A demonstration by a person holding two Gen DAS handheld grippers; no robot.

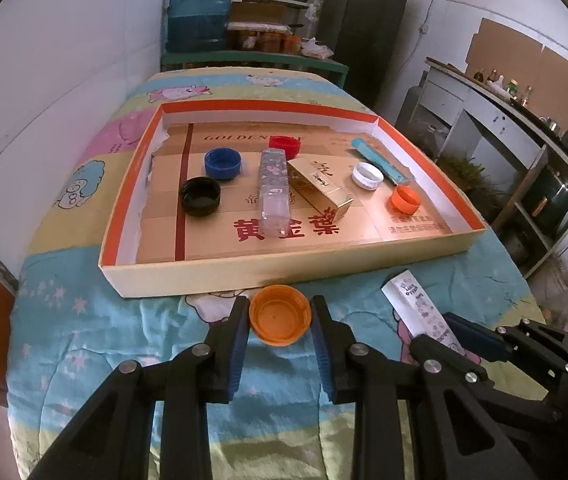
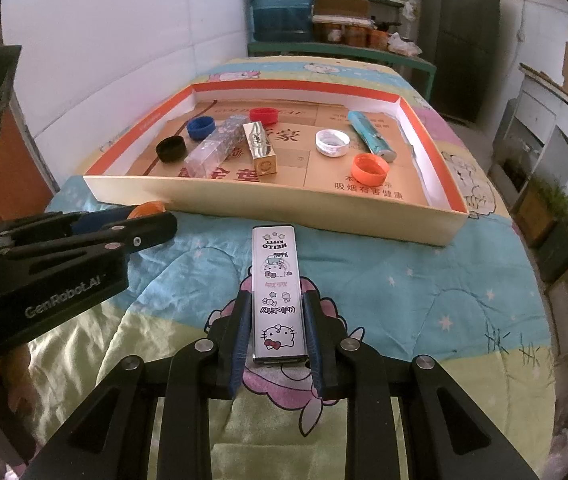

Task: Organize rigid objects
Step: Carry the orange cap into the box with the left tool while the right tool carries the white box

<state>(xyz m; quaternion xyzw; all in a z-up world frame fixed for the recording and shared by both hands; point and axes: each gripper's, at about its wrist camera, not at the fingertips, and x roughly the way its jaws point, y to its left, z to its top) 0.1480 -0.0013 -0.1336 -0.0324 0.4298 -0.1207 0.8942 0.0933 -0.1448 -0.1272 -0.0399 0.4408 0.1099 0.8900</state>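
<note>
On the cartoon-print quilt [image 1: 96, 332], just in front of the near wall of the shallow cardboard tray [image 1: 188, 276], an orange cap [image 1: 280, 314] sits mouth-up between the fingers of the left gripper [image 1: 280, 320]. Both blue pads touch its rim, one on each side, so the jaws are clamped on the cap.

Beside it to the right, the right gripper [image 2: 278, 320] is clenched on a white Hello Kitty box [image 2: 278, 292], a long flat case lying on the quilt. The pads press its long sides near the end closest to the camera, and the rest of the box reaches out past the fingertips toward the tray. From the right wrist view the cap is mostly hidden behind the left gripper's fingers, so whether it is lifted off the quilt is hard to say.

Inside the tray lie a black cap [image 1: 200, 196], a blue cap [image 1: 223, 163], a red cap [image 1: 285, 145], a white cap [image 1: 367, 175], another orange cap [image 1: 405, 199], a clear rectangular box [image 1: 274, 192], a gold box [image 1: 319, 186] and a teal tube [image 1: 379, 160].
</note>
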